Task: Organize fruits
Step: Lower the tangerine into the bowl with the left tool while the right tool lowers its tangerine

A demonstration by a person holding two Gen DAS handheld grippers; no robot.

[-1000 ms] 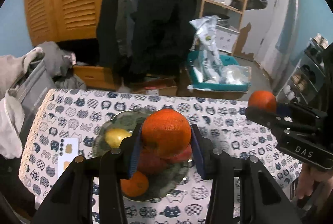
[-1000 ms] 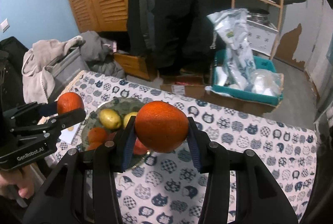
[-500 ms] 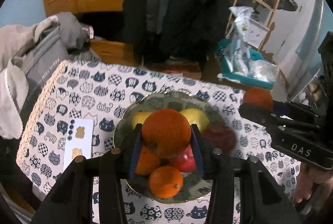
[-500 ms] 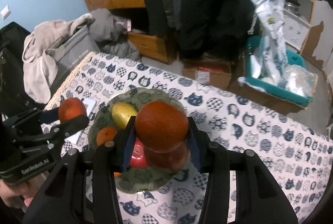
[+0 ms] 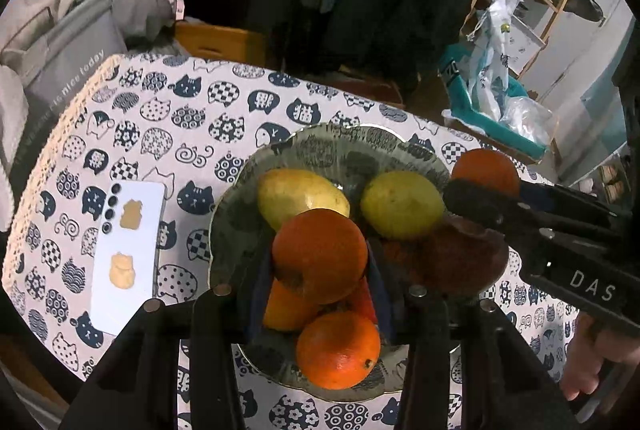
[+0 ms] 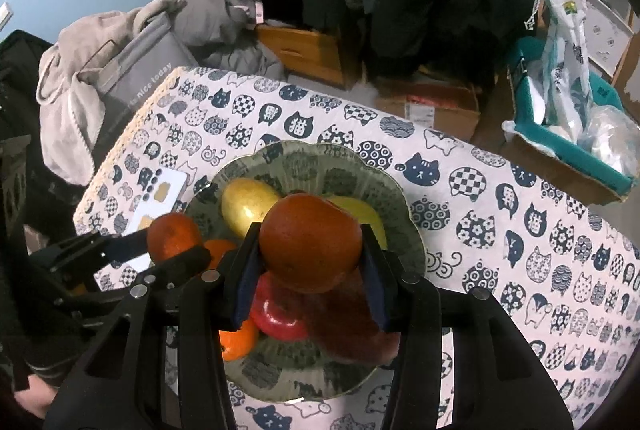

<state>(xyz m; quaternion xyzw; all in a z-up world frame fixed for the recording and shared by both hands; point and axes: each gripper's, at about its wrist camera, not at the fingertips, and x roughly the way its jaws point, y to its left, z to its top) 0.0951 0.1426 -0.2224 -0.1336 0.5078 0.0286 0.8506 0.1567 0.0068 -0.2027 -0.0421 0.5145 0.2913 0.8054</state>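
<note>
While several fruits already lie on the scalloped green plate [image 5: 320, 146] below the jaws, the left gripper [image 5: 320, 262] and the right gripper [image 6: 310, 262] each clamp a round orange, one [image 5: 320, 254] and another [image 6: 310, 242], not yet released.

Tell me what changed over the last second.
Both tools came down over the green patterned plate, each still clamping its orange: left tool, right tool. Nothing was released. The fruit on the plate and the white phone stayed put.

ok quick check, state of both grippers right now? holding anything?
Left gripper: closed on an orange, above the fruit plate.
Right gripper: closed on a second orange, above the same plate.
</note>
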